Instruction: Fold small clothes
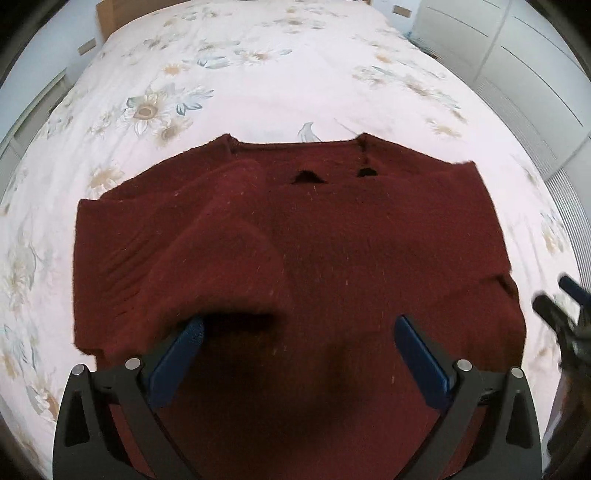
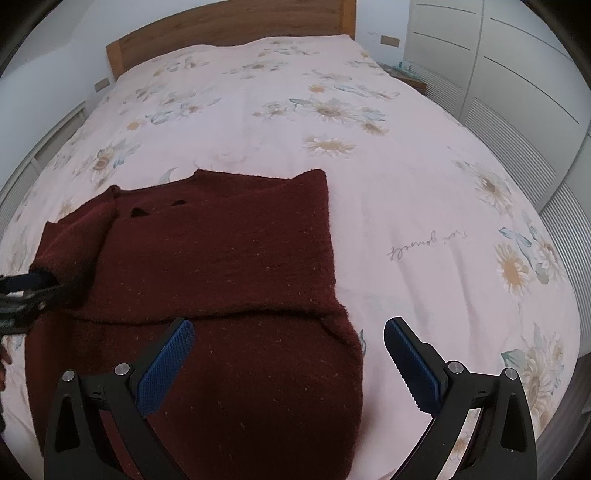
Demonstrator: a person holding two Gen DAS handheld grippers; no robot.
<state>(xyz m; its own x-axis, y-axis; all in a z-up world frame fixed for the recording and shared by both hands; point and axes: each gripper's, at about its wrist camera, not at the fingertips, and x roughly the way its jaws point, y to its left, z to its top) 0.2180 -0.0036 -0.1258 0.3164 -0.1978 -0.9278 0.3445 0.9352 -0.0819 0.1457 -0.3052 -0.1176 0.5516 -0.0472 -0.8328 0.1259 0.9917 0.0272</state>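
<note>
Both hand-held grippers, left (image 1: 299,332) and right (image 2: 288,336), gape empty above our sweater (image 1: 332,240). We judge both sleeves folded in; folding the body remains.

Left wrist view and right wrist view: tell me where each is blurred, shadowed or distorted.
Left wrist view: motion smear on the right gripper at the right edge; a dark shadow on the maroon sweater between the left gripper fingers; the floral bedspread looks washed out. Right wrist view: sharper; the fisheye bows the wooden headboard and wardrobe doors.
</note>
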